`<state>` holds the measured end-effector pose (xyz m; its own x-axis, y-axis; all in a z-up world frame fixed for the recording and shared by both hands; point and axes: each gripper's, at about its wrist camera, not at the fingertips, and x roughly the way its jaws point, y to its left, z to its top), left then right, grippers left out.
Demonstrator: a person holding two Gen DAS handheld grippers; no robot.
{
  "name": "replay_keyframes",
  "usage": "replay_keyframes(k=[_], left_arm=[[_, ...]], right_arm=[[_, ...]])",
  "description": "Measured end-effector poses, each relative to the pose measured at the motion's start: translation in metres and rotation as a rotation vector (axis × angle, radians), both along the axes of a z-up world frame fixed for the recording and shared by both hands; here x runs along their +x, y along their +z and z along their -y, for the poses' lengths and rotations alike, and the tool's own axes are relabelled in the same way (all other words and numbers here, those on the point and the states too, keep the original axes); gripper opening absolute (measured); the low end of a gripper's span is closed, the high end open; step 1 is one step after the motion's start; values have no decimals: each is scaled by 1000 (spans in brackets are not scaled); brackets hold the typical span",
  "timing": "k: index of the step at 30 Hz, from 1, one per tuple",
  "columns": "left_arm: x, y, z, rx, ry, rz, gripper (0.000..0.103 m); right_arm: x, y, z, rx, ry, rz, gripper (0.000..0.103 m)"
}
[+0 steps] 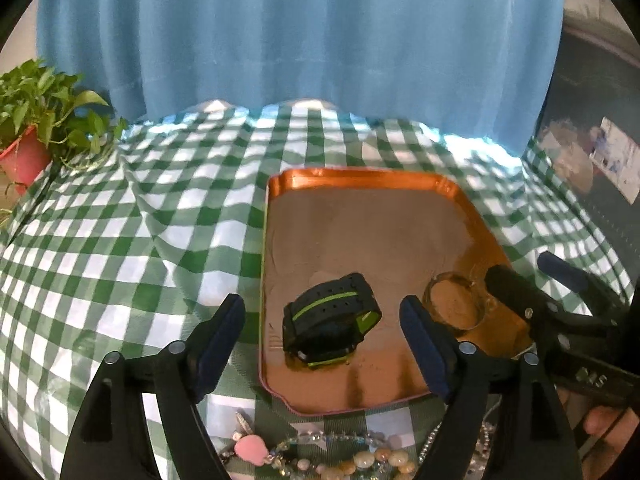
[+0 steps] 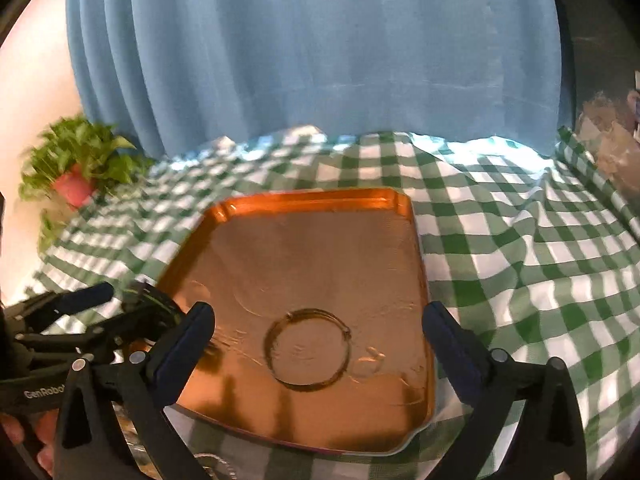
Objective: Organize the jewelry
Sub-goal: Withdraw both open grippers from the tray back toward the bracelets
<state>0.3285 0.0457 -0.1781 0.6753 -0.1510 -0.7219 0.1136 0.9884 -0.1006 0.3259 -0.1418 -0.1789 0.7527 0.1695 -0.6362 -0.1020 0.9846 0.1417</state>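
Observation:
A copper tray (image 1: 360, 178) lies on the green checked cloth. On it rest a black watch with green stripes (image 1: 332, 320) and, to its right, a clear bangle (image 1: 456, 300). My left gripper (image 1: 320, 302) stands open over the watch, and its pads do not touch it. The right gripper (image 1: 532, 270) comes in from the right by the bangle. In the right wrist view the bangle (image 2: 308, 387) lies flat on the tray (image 2: 312, 200), with my right gripper (image 2: 320, 314) open wide above it and nothing held. The left gripper (image 2: 120, 294) shows at the left edge of the tray.
Bead necklaces (image 1: 372, 460) and a pink charm (image 1: 250, 448) lie on the cloth in front of the tray. A potted plant (image 1: 24, 156) stands at the far left. A blue curtain (image 1: 320, 40) hangs behind the table. A hand (image 1: 608, 428) holds the right gripper.

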Motion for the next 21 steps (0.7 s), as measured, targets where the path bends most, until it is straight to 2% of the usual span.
replay_keyframes(k=[1,3,7,9,11,12,14,17,18,21], left_arm=[[-2,3,-2,-7,0,7,92],[-9,9,-6,-5,13,36,97],[-21,16,-5,133,68,93,97],[-25,17,-7,128,53,90,97],[-29,18,-11,80,35,77,97],[-31,18,-13,50,19,74,97],[-39,20,-15,38,21,93,97],[-59,27,-15,69,35,196,97],[-64,28,-16,72,36,206,98],[-76,31,-25,29,20,155,98]], right_arm=[[-3,3,2,-10,-27,28,103],[-9,11,4,-53,-64,76,103],[-22,28,6,-129,-153,178,103],[-30,34,8,-159,-210,224,103],[-39,39,13,-145,-229,273,103],[-42,41,15,-132,-241,282,103],[-42,45,18,-97,-239,261,103],[-48,49,20,-88,-217,231,103],[-51,50,20,-98,-221,232,103],[-67,53,19,-115,-244,233,103]])
